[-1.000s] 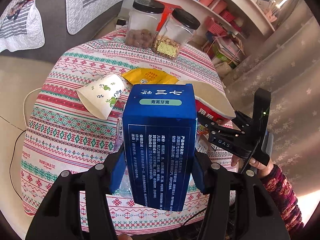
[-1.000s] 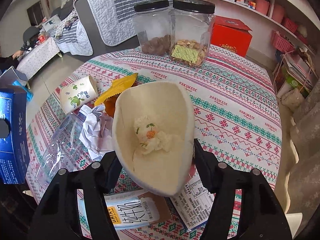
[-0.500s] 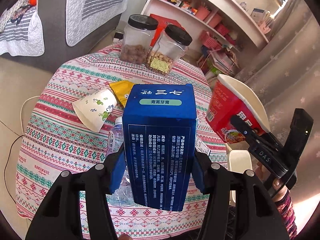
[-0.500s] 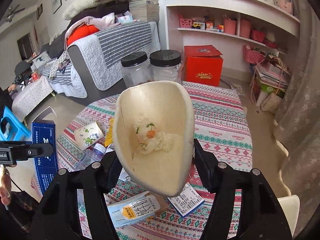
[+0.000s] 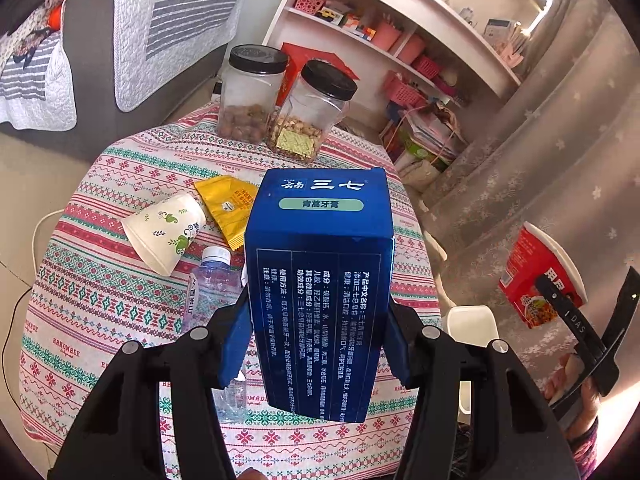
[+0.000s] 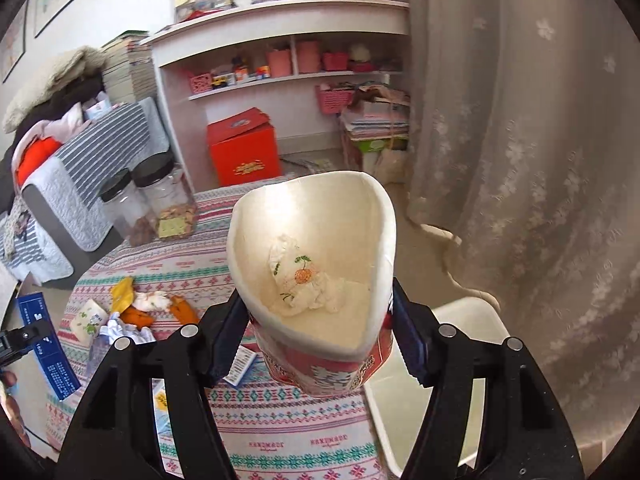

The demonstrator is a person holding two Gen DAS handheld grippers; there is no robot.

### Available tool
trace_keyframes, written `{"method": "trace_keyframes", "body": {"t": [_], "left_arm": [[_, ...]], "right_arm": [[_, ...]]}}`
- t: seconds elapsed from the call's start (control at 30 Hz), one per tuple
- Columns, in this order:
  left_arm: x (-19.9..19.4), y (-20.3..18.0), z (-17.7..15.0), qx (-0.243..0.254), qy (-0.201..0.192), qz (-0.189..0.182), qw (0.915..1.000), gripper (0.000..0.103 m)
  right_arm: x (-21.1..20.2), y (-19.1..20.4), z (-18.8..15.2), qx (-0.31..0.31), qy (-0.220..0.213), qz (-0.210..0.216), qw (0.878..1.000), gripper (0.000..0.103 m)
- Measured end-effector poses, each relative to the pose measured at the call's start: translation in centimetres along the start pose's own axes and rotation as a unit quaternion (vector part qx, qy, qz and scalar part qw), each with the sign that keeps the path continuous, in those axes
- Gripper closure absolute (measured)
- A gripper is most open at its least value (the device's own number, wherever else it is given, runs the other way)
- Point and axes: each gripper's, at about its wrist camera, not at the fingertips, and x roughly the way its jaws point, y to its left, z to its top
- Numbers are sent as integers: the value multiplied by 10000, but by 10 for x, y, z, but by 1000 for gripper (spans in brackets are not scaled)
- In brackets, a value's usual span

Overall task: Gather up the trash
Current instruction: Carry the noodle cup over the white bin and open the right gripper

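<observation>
The left claw (image 5: 316, 344) clamps a blue toothpaste box (image 5: 320, 280) upright above the patterned worktop (image 5: 100, 280). The right claw (image 6: 320, 336) squeezes a red noodle cup (image 6: 320, 264), crumpled tissue (image 6: 308, 284) inside, held beyond the worktop's edge over a white bin (image 6: 472, 320). A paper cup (image 5: 164, 232) and plastic bottle (image 5: 208, 284) lie on the worktop.
</observation>
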Motion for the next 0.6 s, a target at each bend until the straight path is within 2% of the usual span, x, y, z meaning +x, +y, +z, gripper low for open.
{"method": "trace_keyframes", "body": {"t": [0.1,0.2,0.33,0.4,0.47,0.6], "left_arm": [[2,-12,-3,83,-49,-43,9999,47],[6,-30,-6,243,-130,-77,9996,47],[16,-70,-16,646,-143,-129,9977,47],[25,-92,-21,855,-106,-139,9962,47],[39,-113,-27,972,-12,-221,9950,47],[68,-159,-36,1162,228,-461,9919,47]], "right_arm": [[3,-32,-16,499,187,-389,9978,40],[20,-63,-32,975,674,-674,9907,38],[38,-92,-50,1285,1202,-903,9803,35],[36,-102,-52,1432,1161,-979,9780,29],[28,-112,-50,1584,969,-1036,9771,19],[8,-133,-39,1752,586,-1135,9762,16]]}}
